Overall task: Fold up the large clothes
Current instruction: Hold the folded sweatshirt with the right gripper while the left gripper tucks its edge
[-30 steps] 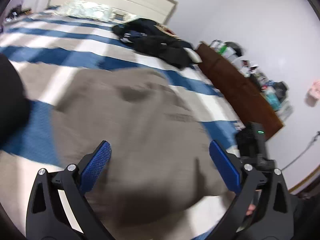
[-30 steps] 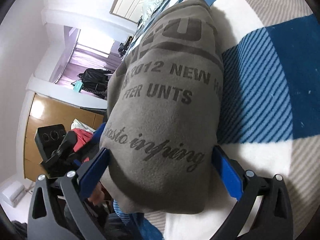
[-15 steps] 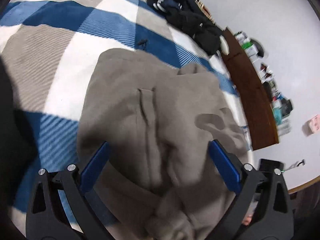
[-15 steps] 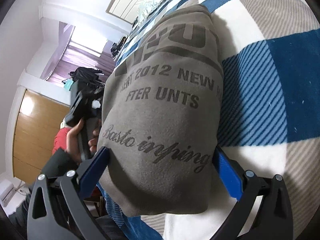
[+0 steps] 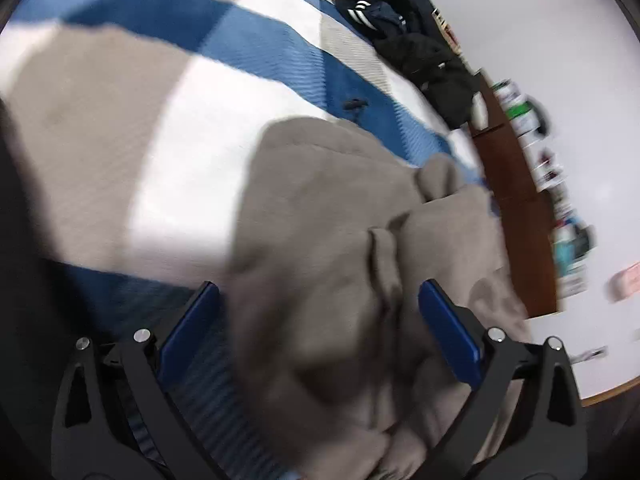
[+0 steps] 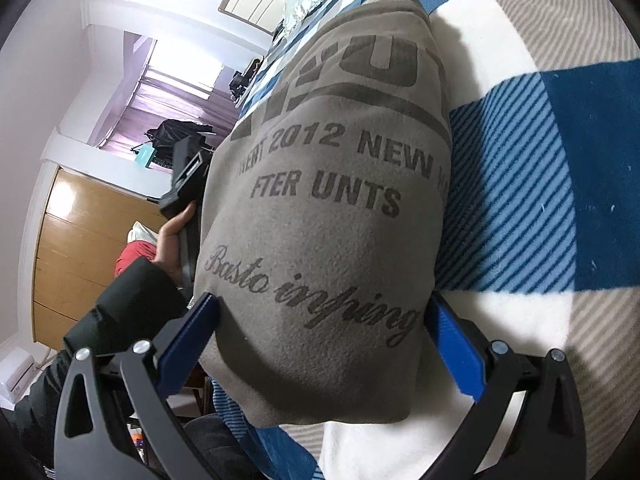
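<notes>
In the left wrist view, the left gripper [image 5: 318,330] fills the bottom of the frame with its blue fingers [image 5: 188,330] spread wide, pinching nothing. The grey sweatshirt [image 5: 340,216] lies bunched between and beyond them, from the centre down to the lower right, resting on the blue, white and beige checked blanket [image 5: 168,120]. A heap of dark clothes [image 5: 408,36] sits on the blanket at the upper right, next to a brown cabinet [image 5: 516,208] along the white wall – the picture is blurred.

In the right wrist view, the right gripper [image 6: 320,340] has its jaws spread, one blue pad on each side of the folded sweatshirt [image 6: 332,208]; whether the pads touch it I cannot tell. The printed side faces the camera, filling the centre – the blanket [image 6: 520,200] lies at the right. At the left edge the person's hand [image 6: 172,240] grips the left gripper's black handle [image 6: 186,176].
</notes>
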`<state>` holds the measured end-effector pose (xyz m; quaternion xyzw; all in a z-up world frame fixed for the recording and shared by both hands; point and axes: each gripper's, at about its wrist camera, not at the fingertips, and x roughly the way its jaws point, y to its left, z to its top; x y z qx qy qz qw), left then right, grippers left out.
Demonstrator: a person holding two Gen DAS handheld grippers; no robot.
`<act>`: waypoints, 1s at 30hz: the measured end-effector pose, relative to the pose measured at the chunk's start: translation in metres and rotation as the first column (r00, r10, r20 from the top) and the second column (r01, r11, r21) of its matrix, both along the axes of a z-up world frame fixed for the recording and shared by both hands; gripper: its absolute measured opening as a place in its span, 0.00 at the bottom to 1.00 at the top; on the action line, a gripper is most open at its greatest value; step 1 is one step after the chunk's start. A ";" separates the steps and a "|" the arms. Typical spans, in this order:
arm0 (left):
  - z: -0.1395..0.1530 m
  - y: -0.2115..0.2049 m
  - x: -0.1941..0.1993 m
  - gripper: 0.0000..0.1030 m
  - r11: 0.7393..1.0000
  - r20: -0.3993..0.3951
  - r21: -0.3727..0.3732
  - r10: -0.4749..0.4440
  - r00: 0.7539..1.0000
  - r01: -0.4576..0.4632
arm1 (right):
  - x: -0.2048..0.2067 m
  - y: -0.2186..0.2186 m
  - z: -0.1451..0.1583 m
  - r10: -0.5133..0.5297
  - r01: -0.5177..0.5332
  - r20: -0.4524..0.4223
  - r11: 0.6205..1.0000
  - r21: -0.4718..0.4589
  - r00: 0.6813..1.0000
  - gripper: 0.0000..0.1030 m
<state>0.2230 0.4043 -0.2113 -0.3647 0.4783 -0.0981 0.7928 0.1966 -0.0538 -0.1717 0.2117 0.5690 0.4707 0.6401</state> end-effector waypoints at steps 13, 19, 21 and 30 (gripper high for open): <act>-0.004 -0.022 0.007 0.94 0.962 0.146 -0.246 -0.089 0.985 0.123 | 0.008 0.006 -0.005 0.007 -0.007 -0.009 1.000 0.022 1.000 0.96; 0.003 -0.061 0.022 0.94 0.984 0.036 0.027 -0.177 0.984 0.176 | 0.008 0.006 -0.006 -0.007 0.007 -0.019 1.000 0.012 1.000 0.96; 0.002 -0.066 0.021 0.93 0.982 0.023 0.063 -0.177 0.984 0.176 | 0.008 0.007 -0.006 -0.016 0.016 -0.029 1.000 0.006 0.999 0.96; 0.000 -0.063 0.009 0.45 0.981 -0.026 0.064 -0.184 0.983 0.186 | 0.005 0.017 -0.010 -0.009 0.010 -0.031 1.000 0.025 0.999 0.91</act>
